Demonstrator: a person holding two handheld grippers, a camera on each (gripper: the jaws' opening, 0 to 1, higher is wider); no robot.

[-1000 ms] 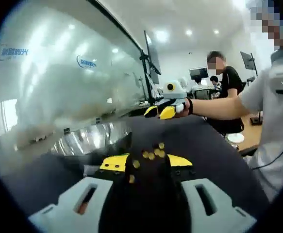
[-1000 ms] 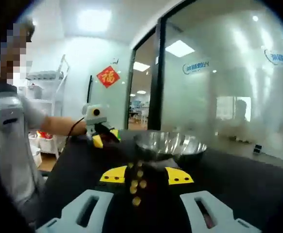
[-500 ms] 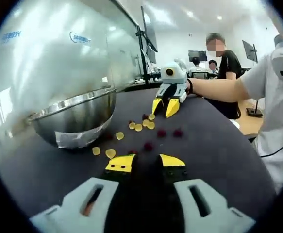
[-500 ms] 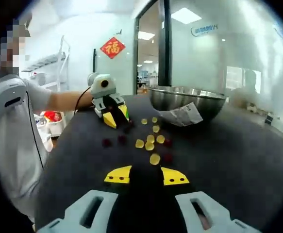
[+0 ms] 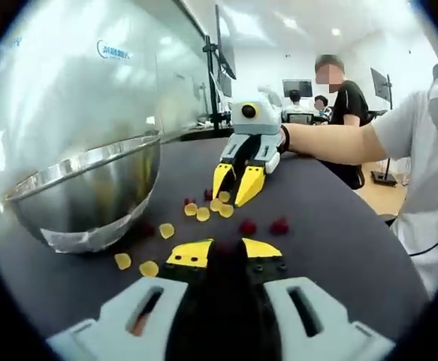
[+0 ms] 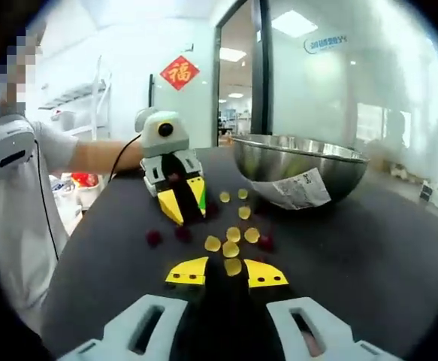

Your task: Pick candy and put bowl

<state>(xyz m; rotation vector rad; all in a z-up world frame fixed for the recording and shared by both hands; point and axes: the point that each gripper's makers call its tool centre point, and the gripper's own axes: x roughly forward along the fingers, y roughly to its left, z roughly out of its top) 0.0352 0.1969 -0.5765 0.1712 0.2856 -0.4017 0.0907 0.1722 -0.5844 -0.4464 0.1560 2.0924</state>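
In the left gripper view, a steel bowl (image 5: 83,192) was seen standing at the left on the dark bench (image 5: 339,241), a paper label on its side. Yellow candies (image 5: 203,213) and dark red candies (image 5: 260,226) lay scattered on the bench beside the bowl, none inside it as far as could be told. The left gripper (image 5: 222,252) was held low just before the candies, its yellow-tipped jaws spread apart with nothing between them. Further right, the right gripper (image 5: 235,188) was pointed down among the yellow candies, jaws parted; in the right gripper view a yellow candy (image 6: 233,266) lay between its tips (image 6: 227,272), ungripped.
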